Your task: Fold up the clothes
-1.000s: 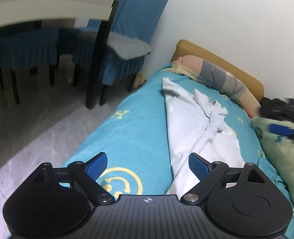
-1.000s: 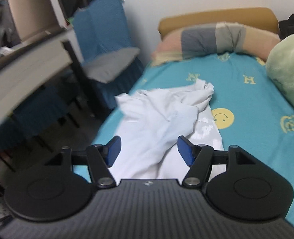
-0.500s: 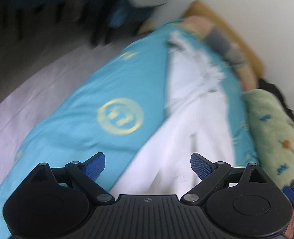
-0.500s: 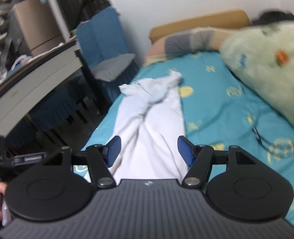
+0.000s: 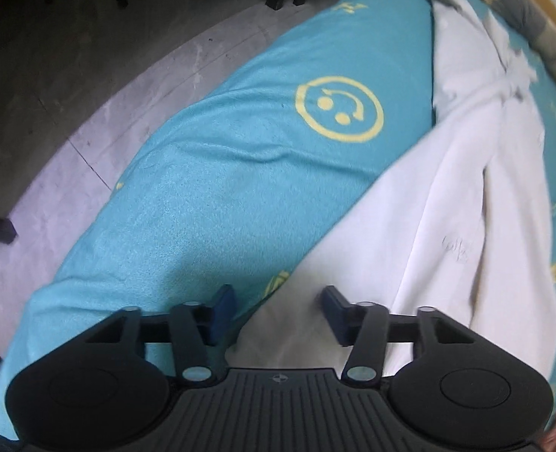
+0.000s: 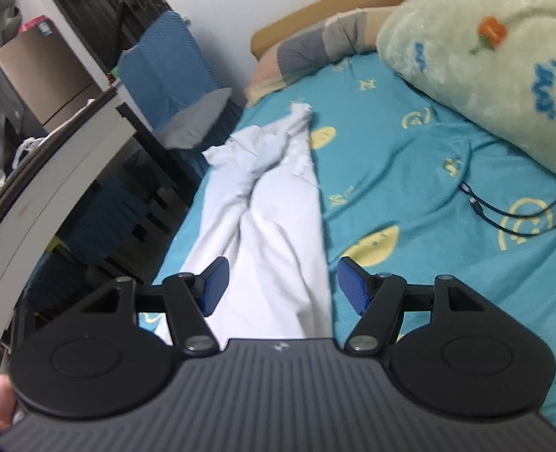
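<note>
A: From where does the left wrist view look?

B: From close above the bed (image 5: pixel 210 196), tilted down, facing along the white garment (image 5: pixel 447 226) toward the pillow (image 5: pixel 530 19).

A: And the right one?

B: It sits higher and looks more level along the bed (image 6: pixel 409 173). Both views share the garment (image 6: pixel 274 226) and the pillow (image 6: pixel 308 49).

Green blanket (image 6: pixel 496 56) and black cable (image 6: pixel 511 214) on teal bedsheet (image 6: pixel 409 173).
</note>
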### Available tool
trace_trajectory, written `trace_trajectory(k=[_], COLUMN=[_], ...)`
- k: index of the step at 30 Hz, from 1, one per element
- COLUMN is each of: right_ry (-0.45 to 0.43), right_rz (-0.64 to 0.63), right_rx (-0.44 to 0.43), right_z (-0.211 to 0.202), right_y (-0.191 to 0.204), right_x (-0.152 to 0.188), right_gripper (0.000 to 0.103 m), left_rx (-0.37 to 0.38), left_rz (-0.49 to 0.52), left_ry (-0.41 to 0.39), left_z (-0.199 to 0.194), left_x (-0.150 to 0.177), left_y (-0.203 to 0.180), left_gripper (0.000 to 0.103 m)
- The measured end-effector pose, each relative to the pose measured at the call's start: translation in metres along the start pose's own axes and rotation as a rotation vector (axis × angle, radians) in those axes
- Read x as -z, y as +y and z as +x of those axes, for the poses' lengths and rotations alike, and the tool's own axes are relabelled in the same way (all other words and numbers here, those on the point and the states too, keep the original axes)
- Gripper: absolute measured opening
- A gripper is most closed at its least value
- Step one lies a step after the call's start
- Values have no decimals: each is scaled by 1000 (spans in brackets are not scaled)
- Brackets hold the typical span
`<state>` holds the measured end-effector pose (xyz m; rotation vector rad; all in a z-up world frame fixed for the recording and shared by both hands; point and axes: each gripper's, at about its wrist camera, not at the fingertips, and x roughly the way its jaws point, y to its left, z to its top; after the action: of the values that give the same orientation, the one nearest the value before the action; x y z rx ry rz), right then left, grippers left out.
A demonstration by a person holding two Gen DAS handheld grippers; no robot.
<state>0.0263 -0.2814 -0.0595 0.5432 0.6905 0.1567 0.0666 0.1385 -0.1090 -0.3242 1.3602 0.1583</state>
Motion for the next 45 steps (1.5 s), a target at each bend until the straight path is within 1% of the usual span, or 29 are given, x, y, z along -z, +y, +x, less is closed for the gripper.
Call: trace_trajectory(k=[1, 2, 4, 5, 6, 7, 8, 10, 12, 13, 16, 21, 23, 24, 26, 27, 29, 30, 31, 32, 33, 34, 37, 38, 39, 40, 42, 45], right_ry=[7, 14, 23, 28, 33, 38, 43, 52, 56, 58, 52, 63, 76, 83, 96, 107, 141, 165, 187, 208, 230, 244, 281, 293, 305, 317, 342, 369], right_rz=[10, 18, 15, 8, -1, -9, -16, -25, -19, -14, -7, -22, -8, 0, 15, 35, 88, 118, 134, 146, 158, 168, 199, 209, 219, 229, 249, 270], right_rx=[-8, -16, -18, -13, -5, 6, 15, 29, 30, 27, 17, 26, 27, 28, 29, 22, 2, -8, -7, -3, 0, 2, 7, 8, 10, 11, 14, 3], right_z=[1, 3, 5, 7, 8, 9, 9, 11, 11, 11, 13, 17, 19, 20, 22, 24, 29, 33, 36, 39, 42, 45, 53, 56, 59, 62, 67, 73], right_y=[-2, -3, -2, -1, 0, 0, 1, 2, 1, 1, 0, 1, -1, -3, -5, -7, -13, -16, -19, -21, -24, -25, -28, -30, -31, -32, -34, -35], right_x=[0, 0, 1, 1, 2, 3, 4, 5, 5, 5, 6, 9, 10, 11, 12, 14, 18, 21, 23, 25, 26, 28, 33, 35, 36, 38, 41, 47], right_gripper=[67, 67, 67, 67, 67, 67, 67, 67, 67, 67, 67, 67, 67, 67, 67, 67, 67, 67, 67, 67, 67, 67, 67, 67, 67, 67, 67, 67], left_rx=[-22, -36, -63, -77, -90, -103, -116, -116, -80, -51, 42, 191, 253, 278, 275, 273, 281, 289, 312, 335, 351, 363, 403, 405, 392, 354, 281, 251], left_rz=[18, 37, 74, 93, 111, 146, 182, 293, 395, 425, 509, 590, 590, 576, 574, 573, 544, 522, 500, 477, 452, 422, 303, 253, 209, 177, 122, 47], left_ry=[3, 4, 4, 5, 5, -27, -61, -159, -245, -269, -303, -266, -205, -154, -81, -45, -15, -3, 1, 6, 0, -11, -30, -37, -48, -61, -62, 13], left_z=[1, -1, -6, -9, -12, -21, -30, -59, -85, -96, -111, -91, -70, -59, -36, -25, -20, -20, -22, -25, -29, -33, -38, -38, -36, -33, -22, 3], left_x=[2, 4, 7, 9, 11, 14, 17, 29, 49, 60, 92, 130, 136, 137, 135, 135, 130, 127, 122, 118, 113, 107, 83, 75, 67, 57, 42, 36], left_y=[-5, -7, -13, -15, -18, -23, -28, -47, -66, -74, -105, -147, -156, -160, -160, -160, -154, -150, -144, -137, -131, -123, -94, -85, -75, -67, -52, -43], left_gripper=[34, 28, 7, 3, 2, 2, 2, 2, 1, 1, 1, 1, 1, 1, 1, 2, 6, 15, 29, 39, 54, 61, 70, 72, 76, 77, 77, 75])
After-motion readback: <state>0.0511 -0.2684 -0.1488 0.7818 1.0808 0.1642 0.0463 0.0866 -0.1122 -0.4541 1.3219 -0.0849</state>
